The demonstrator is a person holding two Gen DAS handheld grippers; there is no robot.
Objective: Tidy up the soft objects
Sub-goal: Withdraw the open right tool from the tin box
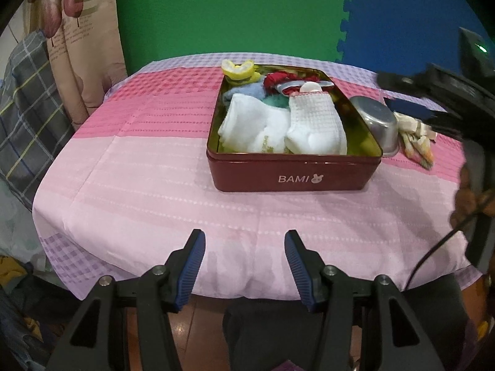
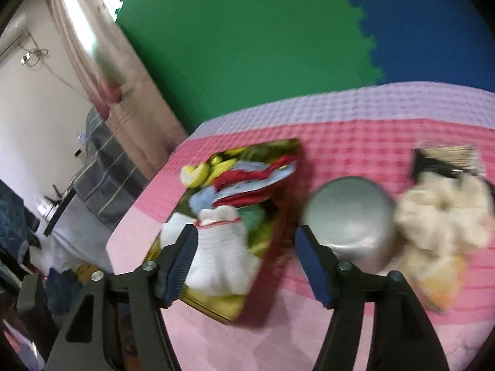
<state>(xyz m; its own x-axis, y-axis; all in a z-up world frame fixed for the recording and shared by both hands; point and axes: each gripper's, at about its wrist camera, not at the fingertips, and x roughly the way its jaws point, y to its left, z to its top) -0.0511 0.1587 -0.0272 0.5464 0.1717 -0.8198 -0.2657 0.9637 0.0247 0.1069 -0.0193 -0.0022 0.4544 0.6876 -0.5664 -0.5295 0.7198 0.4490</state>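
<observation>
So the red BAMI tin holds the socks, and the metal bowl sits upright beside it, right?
Not quite. The socks do lie in the red BAMI tin, but the metal bowl beside it is upside down, base up, as the left wrist view shows.

The left camera looks level across the bench point(image 1: 130, 167) from its near edge; the right hangs closer, tilted. Both share the red tin point(image 1: 294, 173) point(image 2: 278, 247).

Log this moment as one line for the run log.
left gripper: open, empty | right gripper: open, empty | tin: holds socks | cream cloth: on table beside metal bowl
</observation>
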